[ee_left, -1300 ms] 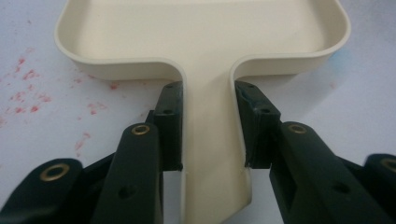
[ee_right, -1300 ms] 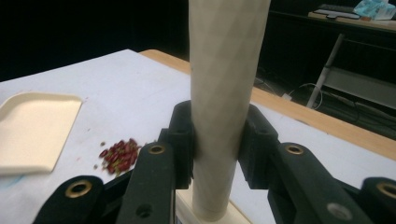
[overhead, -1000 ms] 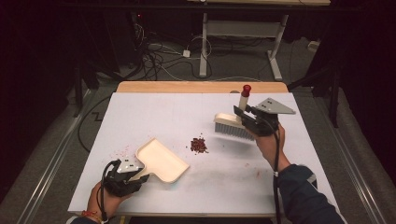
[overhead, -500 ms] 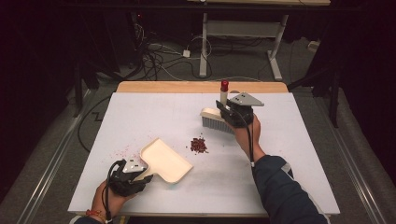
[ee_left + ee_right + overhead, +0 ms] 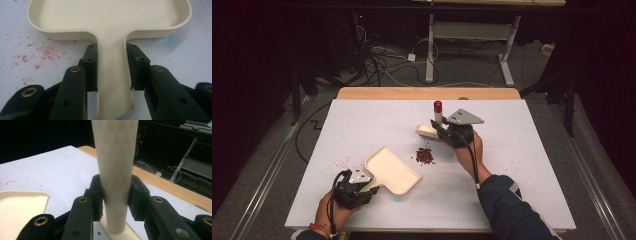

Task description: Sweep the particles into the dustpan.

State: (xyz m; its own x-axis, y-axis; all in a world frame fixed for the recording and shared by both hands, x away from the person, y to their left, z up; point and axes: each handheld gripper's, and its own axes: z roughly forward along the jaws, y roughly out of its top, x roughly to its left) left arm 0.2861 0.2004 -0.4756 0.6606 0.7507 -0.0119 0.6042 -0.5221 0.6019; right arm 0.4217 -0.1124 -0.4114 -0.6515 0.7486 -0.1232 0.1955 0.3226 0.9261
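On the white table (image 5: 522, 165), the left gripper (image 5: 362, 181) sits near the front-left corner, at about 7 o'clock from the table's middle, with the person's left hand (image 5: 332, 212) behind it. Its jaws are pinched on the flat handle of a cream dustpan (image 5: 393, 171); in the left gripper view the two black pads (image 5: 91, 66) press against either side of the handle, and the pan (image 5: 107, 20) widens straight ahead of the jaws at 12 o'clock. In the high view the pan extends from the gripper toward 2 o'clock, its open edge facing the middle of the table.

A small pile of dark red crumbs (image 5: 425, 155) lies on the table just beyond the pan's open edge, at about 2 o'clock from it. Fainter pink specks (image 5: 343, 161) are scattered at the pan's 9 o'clock side; the left gripper view shows them (image 5: 40, 53) on the table beside the handle.

The right gripper (image 5: 447, 134) is near the table's middle, at about 1 o'clock from the crumbs and close to them. Its jaws clamp the cream handle of a hand brush (image 5: 428, 131), which stands upright with a red tip at the top. In the right gripper view the handle (image 5: 115, 170) rises between the pads, gripped on both sides, and a corner of the dustpan (image 5: 20, 212) shows at 8 o'clock. The brush head lies at the gripper's 9 o'clock side, just at 12 o'clock of the crumbs.
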